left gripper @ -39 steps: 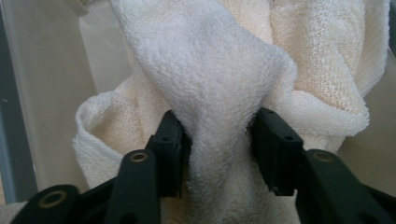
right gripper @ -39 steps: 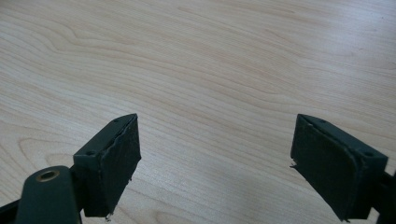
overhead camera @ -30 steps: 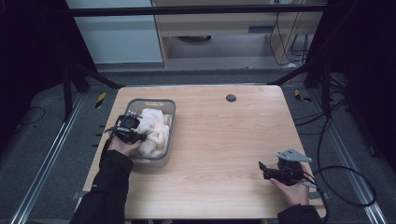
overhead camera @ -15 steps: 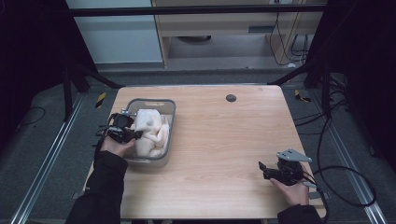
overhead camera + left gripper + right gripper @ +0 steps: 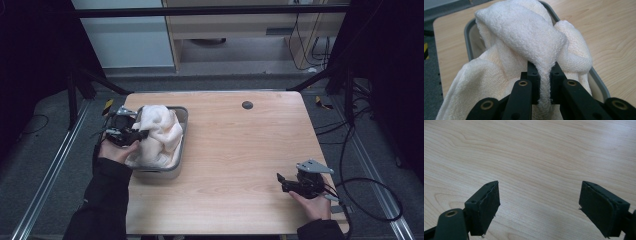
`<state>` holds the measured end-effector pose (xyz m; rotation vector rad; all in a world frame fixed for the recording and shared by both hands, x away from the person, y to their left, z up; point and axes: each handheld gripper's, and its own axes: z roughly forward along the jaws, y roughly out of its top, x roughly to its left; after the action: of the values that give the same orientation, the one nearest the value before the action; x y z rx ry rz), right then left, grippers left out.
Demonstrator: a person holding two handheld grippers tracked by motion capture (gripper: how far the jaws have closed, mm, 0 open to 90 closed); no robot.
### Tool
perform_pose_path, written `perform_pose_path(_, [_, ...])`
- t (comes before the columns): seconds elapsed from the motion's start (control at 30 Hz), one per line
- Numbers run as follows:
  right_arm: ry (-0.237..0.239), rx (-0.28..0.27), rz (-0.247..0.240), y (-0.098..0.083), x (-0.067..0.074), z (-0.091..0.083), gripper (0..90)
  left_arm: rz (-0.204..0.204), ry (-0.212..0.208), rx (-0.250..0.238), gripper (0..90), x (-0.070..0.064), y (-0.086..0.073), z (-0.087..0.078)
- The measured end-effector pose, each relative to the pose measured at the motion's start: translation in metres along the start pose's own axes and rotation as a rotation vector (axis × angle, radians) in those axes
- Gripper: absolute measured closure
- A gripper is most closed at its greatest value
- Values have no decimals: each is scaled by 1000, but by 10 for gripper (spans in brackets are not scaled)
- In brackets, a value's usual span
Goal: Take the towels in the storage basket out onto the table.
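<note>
Left gripper (image 5: 545, 75): pinching a fold of the towel (image 5: 524, 42).
Right gripper (image 5: 539, 205): jaws spread over bare table (image 5: 544, 150).
Towel: heaped in the grey bin (image 5: 181, 116), table's left side.

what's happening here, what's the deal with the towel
A person holds a gripper in each hand at a wooden table. The left gripper is pinching a fold of the white towel that sits bunched in a grey tray. The right gripper is open over bare tabletop, holding nothing.
</note>
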<state>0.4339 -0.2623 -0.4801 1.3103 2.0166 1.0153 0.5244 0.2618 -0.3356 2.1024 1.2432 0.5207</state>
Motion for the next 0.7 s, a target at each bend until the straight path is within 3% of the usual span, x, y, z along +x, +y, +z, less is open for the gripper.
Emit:
perform_pose_path(0.33, [1, -1, 2, 0, 0, 0, 168, 2, -4, -33, 825, 2, 21, -25])
perform_pose_path(0.7, [1, -6, 2, 0, -1, -1, 168, 49, 5, -39, 825, -4, 44, -49])
